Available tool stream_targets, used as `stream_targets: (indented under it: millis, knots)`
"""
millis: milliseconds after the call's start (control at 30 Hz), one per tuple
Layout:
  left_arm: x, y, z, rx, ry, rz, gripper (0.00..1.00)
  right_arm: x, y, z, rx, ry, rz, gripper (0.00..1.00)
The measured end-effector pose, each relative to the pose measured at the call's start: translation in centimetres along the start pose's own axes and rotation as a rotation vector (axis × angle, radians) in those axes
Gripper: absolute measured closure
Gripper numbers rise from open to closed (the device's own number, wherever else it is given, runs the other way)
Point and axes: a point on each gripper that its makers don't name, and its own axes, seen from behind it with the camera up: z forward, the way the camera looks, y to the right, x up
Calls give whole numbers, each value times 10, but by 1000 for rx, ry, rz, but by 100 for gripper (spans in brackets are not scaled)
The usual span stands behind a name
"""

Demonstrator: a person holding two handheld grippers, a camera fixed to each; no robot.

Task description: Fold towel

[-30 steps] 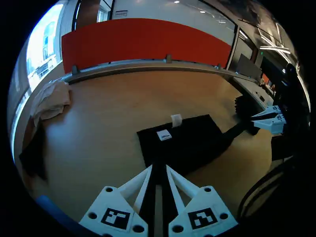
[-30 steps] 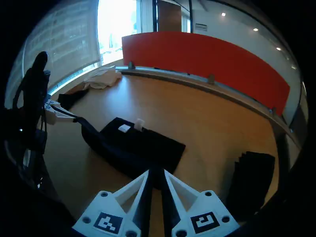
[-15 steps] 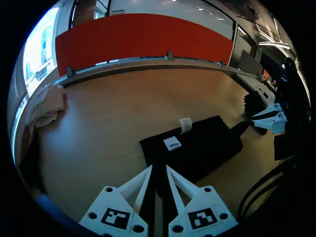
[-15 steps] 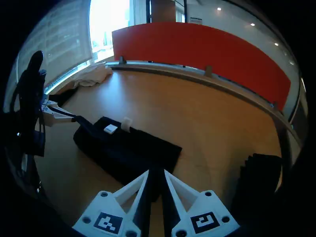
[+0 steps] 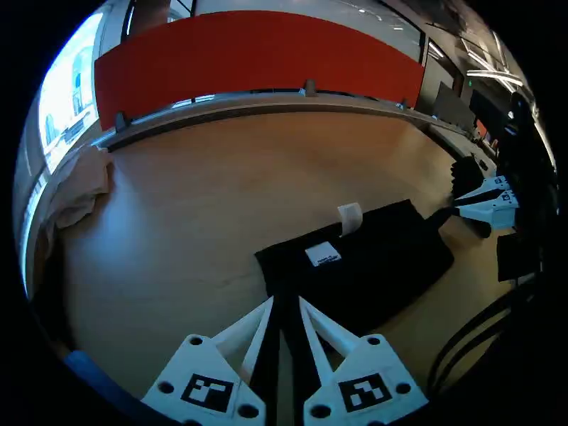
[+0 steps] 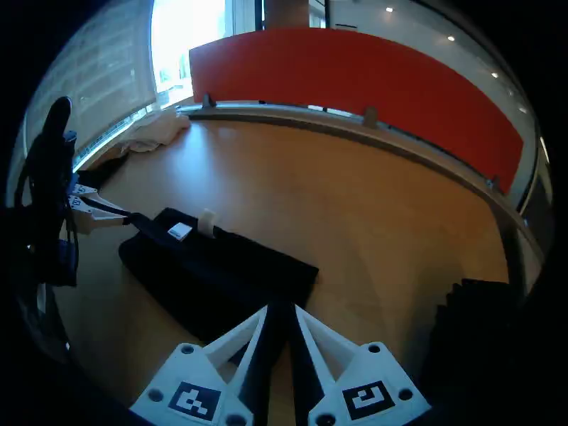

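Observation:
A black towel [image 5: 376, 259] lies doubled on the wooden table [image 5: 213, 192], with two white labels [image 5: 323, 253] near its far edge. My left gripper [image 5: 286, 304] is shut on one near corner of it. Across the towel, in the left gripper view, the right gripper [image 5: 465, 207] pinches the other corner. In the right gripper view the towel [image 6: 213, 273] stretches left from my right gripper [image 6: 279, 307], which is shut on the cloth. The left gripper [image 6: 124, 216] holds the far end there, with a dark-sleeved person [image 6: 46, 192] behind it.
A stack of folded black towels [image 6: 476, 319] sits at the table's right end. A beige cloth pile [image 6: 153, 129] lies at the far left corner by the window. A red partition [image 5: 248, 60] on a metal rail runs along the back edge.
Both grippers have kept hold of the towel and carried it sideways along the table. It now sits farther right in the left gripper view and farther left in the right gripper view.

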Motion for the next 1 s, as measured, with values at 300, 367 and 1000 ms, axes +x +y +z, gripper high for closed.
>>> stream_targets:
  millis: [300, 367, 1000]
  knots:
    - [8, -2, 19, -10, 18, -7, 79, 3, 7, 23, -25, -6, 44, 87]
    - [10, -2, 20, -12, 20, -12, 76, 3, 9, 25, -32, -7, 48, 86]
    - [5, -6, 4, 5, 21, -45, 7, 6, 20, 12, -80, 25, 45, 10]
